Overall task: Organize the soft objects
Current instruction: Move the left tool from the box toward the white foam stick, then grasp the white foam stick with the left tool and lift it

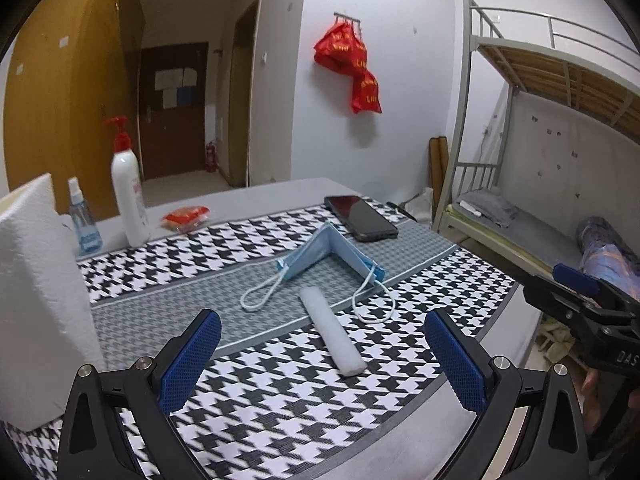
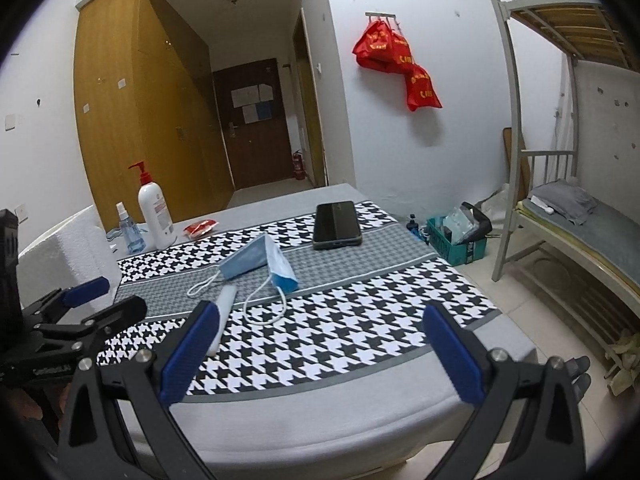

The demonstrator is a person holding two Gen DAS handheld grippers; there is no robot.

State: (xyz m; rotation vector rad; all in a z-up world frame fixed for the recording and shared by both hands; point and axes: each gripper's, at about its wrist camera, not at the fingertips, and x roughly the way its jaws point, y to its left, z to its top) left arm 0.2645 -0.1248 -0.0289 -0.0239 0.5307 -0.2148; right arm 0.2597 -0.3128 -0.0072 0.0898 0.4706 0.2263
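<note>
A blue face mask [image 1: 328, 254] lies folded in an upturned V on the houndstooth cloth [image 1: 280, 384], its white ear loops spread toward me. A white foam stick [image 1: 332, 330] lies just in front of it. A big white foam block [image 1: 40, 292] stands at the left. My left gripper [image 1: 322, 356] is open and empty, hovering short of the foam stick. My right gripper [image 2: 320, 350] is open and empty over the table's near edge; the mask [image 2: 260, 260] and the foam stick [image 2: 224, 308] lie ahead to its left. The right gripper also shows in the left wrist view [image 1: 576, 284], off the table's right side.
A black phone [image 1: 360, 217] lies behind the mask. A white pump bottle [image 1: 128, 196], a small blue spray bottle [image 1: 84, 228] and a red packet [image 1: 186, 216] stand at the back left. A bunk bed [image 2: 580, 240] and a green crate [image 2: 456, 240] are on the right.
</note>
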